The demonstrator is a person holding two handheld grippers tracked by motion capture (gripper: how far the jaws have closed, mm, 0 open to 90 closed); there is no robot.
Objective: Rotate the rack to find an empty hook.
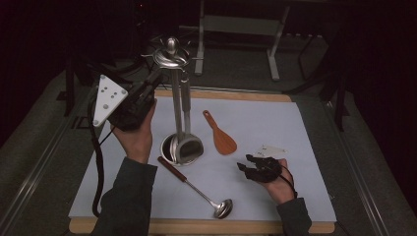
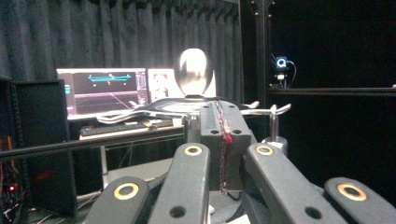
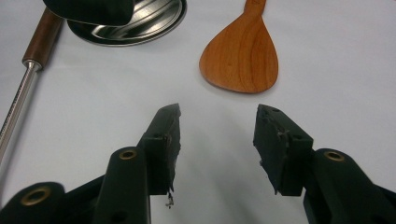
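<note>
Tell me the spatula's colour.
The spatula is reddish-brown wood, clearest in the right gripper view.

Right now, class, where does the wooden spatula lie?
In the high view the wooden spatula lies flat on the white mat, just right of the utensil stand and beyond the open right gripper.

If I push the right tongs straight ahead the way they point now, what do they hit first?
Probably the wooden spatula: its blade lies on the mat just ahead of the open right tongs, slightly right of centre. The gap before it looks free.
</note>
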